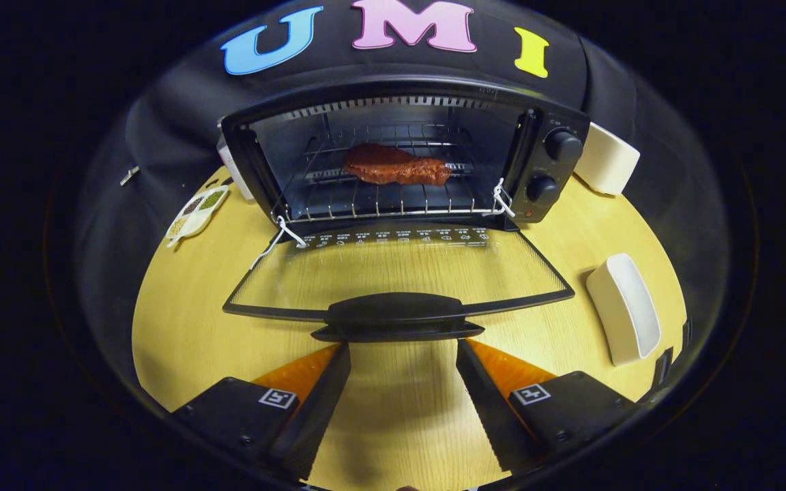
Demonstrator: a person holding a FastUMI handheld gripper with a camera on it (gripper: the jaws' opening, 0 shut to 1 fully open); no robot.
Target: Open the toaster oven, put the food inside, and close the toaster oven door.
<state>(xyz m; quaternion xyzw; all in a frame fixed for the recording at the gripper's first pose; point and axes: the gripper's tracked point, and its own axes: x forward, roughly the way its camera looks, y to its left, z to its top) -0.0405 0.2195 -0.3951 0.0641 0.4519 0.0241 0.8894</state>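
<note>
toaster oven (543, 170): black one, sits at 12 o'clock from the gripper, at the far end of the round wooden table (195, 327), backed up against the black cloth wall.
door (400, 273): glass one, swung all the way down so it lies about flat over the table, hinge wires showing at both front corners of the oven.
door handle (396, 315): black bar on the near edge of the door, just ahead of the fingertips, looks close to them but i can't tell if anything's touching it.
food (396, 166): reddish-brown chunk, looks like a piece of meat, lying on the wire rack (366, 201) inside the oven, toward the back and roughly centred.
knobs (562, 145): two black dials stacked on the oven's panel at about 1 o'clock, with a small red dot below them.
gripper (403, 348): fingers spread wide apart, nothing between them but bare table, both tips aimed at the handle's two ends.
white dish (625, 307): long empty-looking one on the table at 2 o'clock, well apart from the door.
white container (608, 160): boxy thing just beside the oven's knob side, at the table's edge.
spice tray (195, 211): little white divided dish at 10 o'clock near the oven's other side, with green, dark and pale stuff in its sections.
</note>
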